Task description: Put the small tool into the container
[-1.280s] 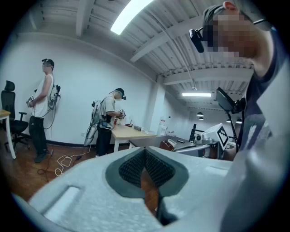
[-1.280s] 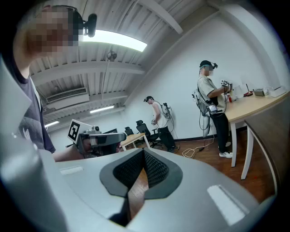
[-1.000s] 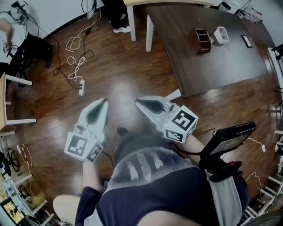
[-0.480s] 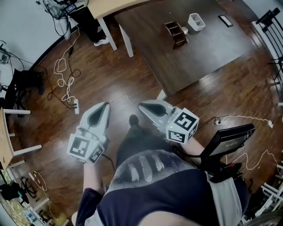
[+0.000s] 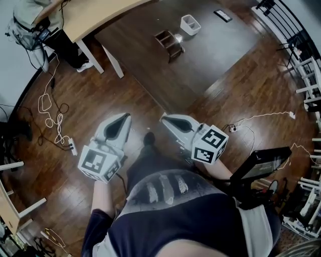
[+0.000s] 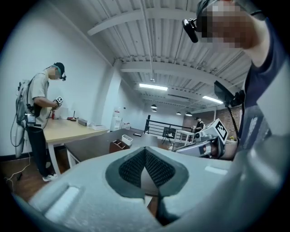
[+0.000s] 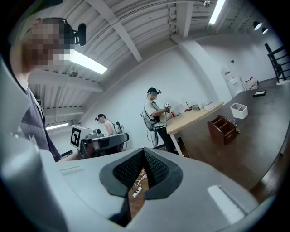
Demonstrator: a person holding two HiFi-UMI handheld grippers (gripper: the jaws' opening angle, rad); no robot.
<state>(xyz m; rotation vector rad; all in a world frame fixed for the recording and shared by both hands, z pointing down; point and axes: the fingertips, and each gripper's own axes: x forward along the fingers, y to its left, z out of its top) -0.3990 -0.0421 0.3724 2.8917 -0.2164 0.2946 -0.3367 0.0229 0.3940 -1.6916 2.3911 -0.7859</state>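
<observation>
Closed and empty, the left claw (image 6: 145, 156) shows me its two dark ribbed pads (image 6: 131, 168) meeting at the tips, and nothing sits between them. The right claw (image 7: 144, 156) looks the same in the right gripper view. Its pads are together, and through the small gap under the tips I see only the wooden floor (image 7: 136, 206) and a white power strip (image 7: 136, 192).

From the head view, both claws are held in front of the person's body, side by side and apart from each other, above the floor. Each one carries a marker cube (image 5: 208, 145) at its near end, close to the hand. They point toward a dark table (image 5: 215, 52), which is well ahead of them.

On this table stands a wooden box (image 5: 168, 41) with open compartments, and near it a white bin (image 5: 189, 24). I cannot tell which of the two is the container. Between them, just beside the box, lies a small pale object (image 5: 178, 37); it is too small for me to say if it is the tool. A flat black thing (image 5: 222, 15) lies further along the same table, apart from the others.

To the left of the dark table is a light wooden desk (image 5: 100, 12), and another person (image 6: 38, 104) stands at it. Loose cables (image 5: 50, 108) lie on the floor on the left side. A black panel (image 5: 261, 163) sits at the right side of the person who holds the claws.
</observation>
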